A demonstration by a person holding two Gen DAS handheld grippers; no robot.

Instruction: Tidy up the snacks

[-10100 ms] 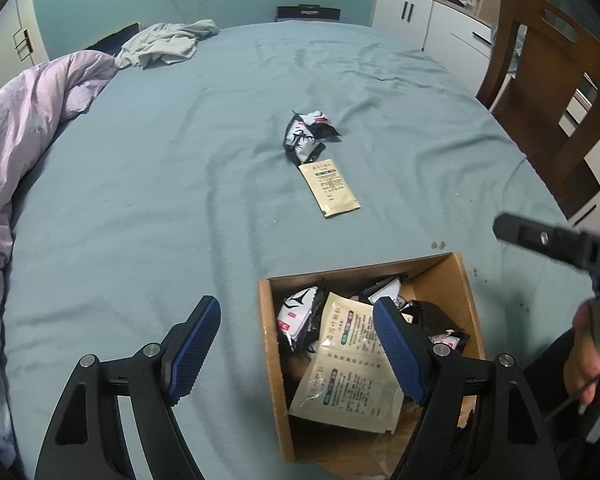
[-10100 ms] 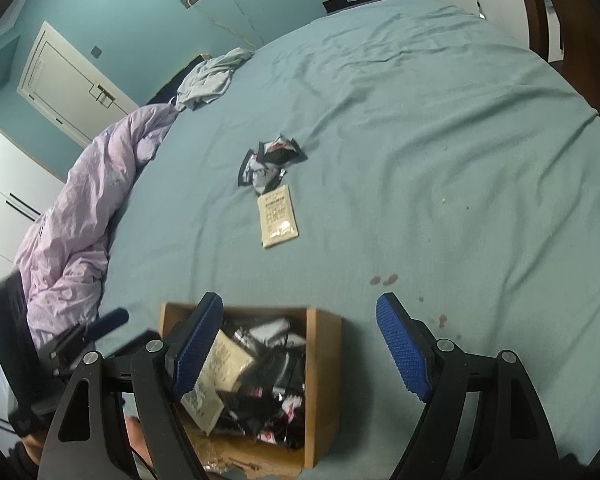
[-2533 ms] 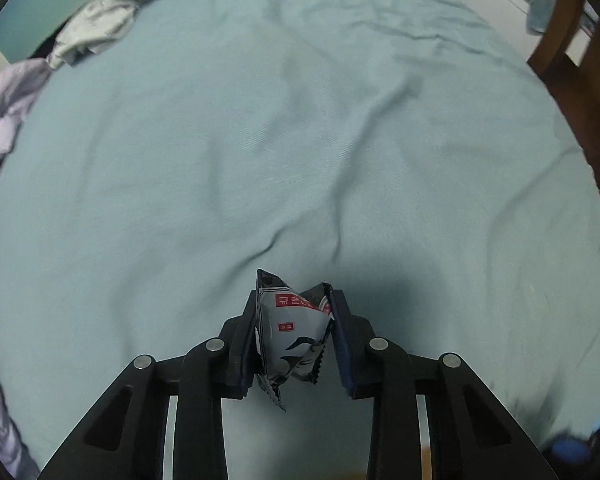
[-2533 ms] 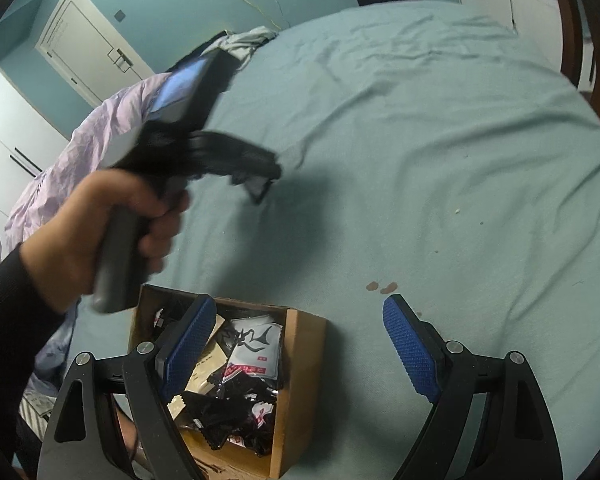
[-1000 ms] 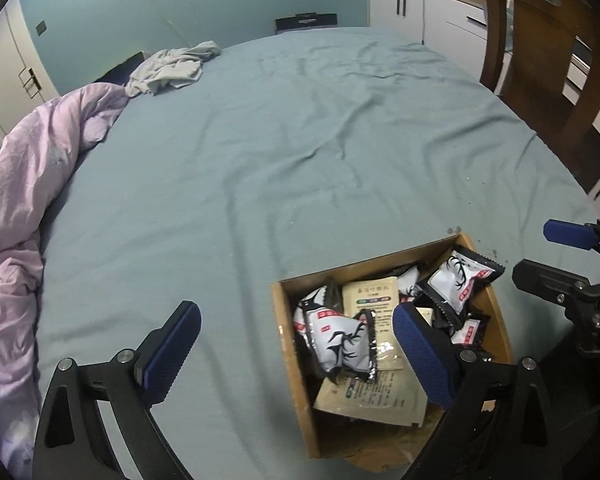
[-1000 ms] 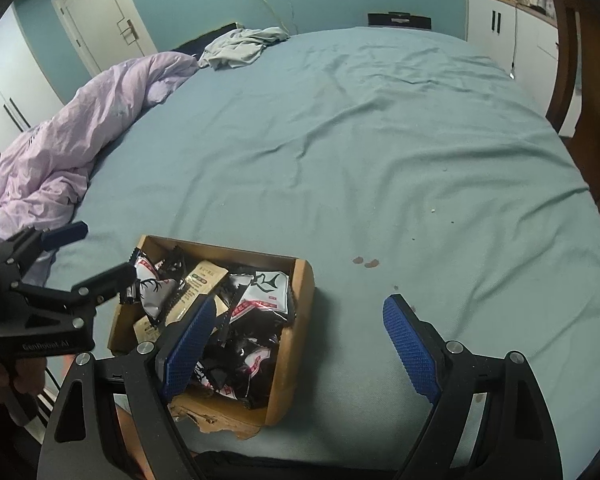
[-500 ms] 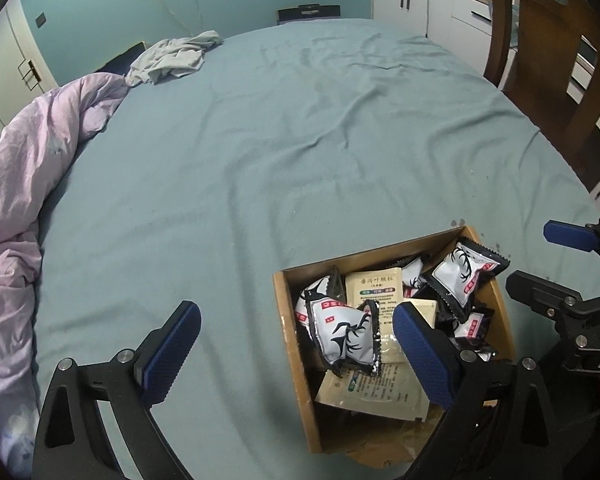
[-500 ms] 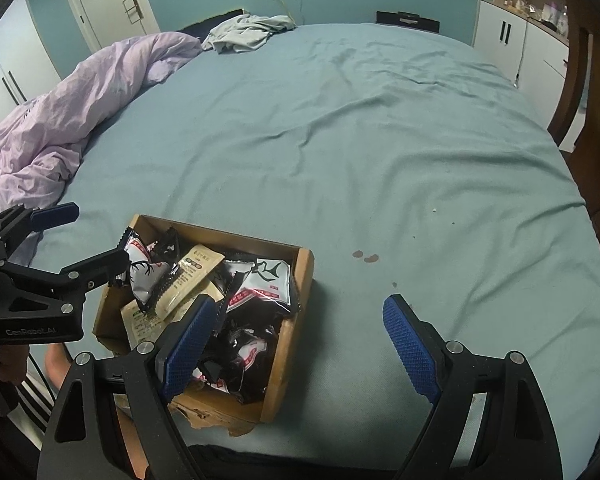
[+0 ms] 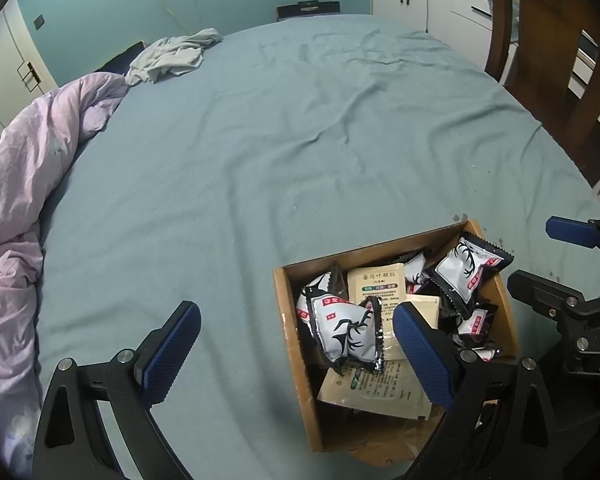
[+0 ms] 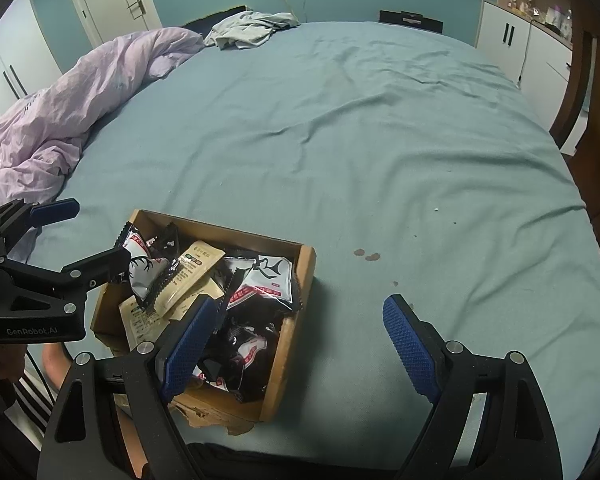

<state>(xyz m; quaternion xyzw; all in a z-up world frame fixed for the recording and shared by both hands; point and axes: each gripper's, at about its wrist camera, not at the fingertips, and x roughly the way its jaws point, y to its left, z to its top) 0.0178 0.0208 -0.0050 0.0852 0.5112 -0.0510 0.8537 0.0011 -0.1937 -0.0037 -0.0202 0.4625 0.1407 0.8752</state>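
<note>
The wooden box [image 9: 290, 320] sits on the bed [image 9: 300, 140] right at its near edge, its torn cardboard bottom hanging over the side. It is filled with black-and-white snack packets [image 9: 344, 332] and beige sachets [image 9: 376, 284] — one packet [image 9: 470, 268] leans on the far right rim. Beyond the box the teal sheet lies wrinkled and free all the way to the grey garment [image 9: 172, 54] at the far end; a pink duvet [image 9: 24, 168] crowds the left edge and a wooden chair [image 9: 540, 48] stands off the right side.

The left tongs [image 9: 296, 352] are spread wide and hold nothing, one pad over the sheet, the other over the box. The right tongs [image 10: 300, 340] are likewise released — wide apart and empty, the left pad above the box's contents, the right above bare sheet.
</note>
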